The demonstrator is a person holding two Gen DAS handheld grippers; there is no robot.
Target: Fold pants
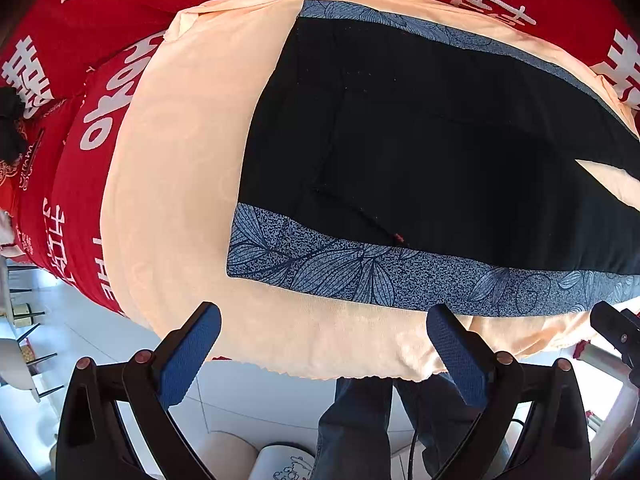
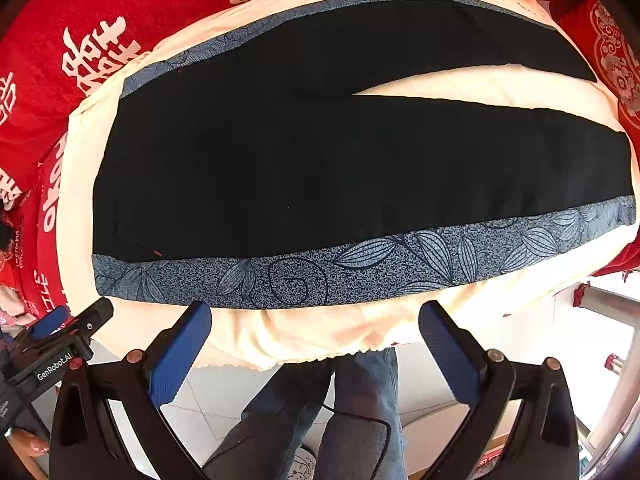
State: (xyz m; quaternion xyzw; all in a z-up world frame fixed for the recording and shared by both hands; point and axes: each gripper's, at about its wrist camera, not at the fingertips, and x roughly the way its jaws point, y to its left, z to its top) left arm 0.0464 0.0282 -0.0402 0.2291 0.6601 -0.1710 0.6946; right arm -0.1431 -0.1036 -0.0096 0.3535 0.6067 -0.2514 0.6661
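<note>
Scene: a pair of black pants (image 2: pixel 320 168) with blue leaf-print side bands (image 2: pixel 360 268) is laid flat on a peach cloth (image 1: pixel 168 184), which is spread over a red cover printed with white characters (image 1: pixel 92 12)
Pants position: the garment is stretched lengthwise across the cloth, waist end to the left and the two legs running to the right, with a narrow wedge of peach cloth seen between the legs
Near edge: one leaf-print band lies along the side closest to both grippers; the other band lies along the far side
Left gripper (image 1: pixel 324 324): held spread apart with nothing between its blue pads (image 1: pixel 192 356), poised just short of the near band at the waist end; no fabric is touched
Right gripper (image 2: pixel 316 320): likewise parted and empty, poised just short of the near band, further along the legs
Person: blue-jeaned legs (image 2: pixel 360 400) are seen below the cloth's edge, and fingertips (image 2: pixel 28 446) at the lower left of the right wrist view
Progress: no fold is visible; the pants are judged to be fully spread and smoothed, ready for a first fold
Remaining: every fold is judged to be left, beginning with a grasp of the near edge
</note>
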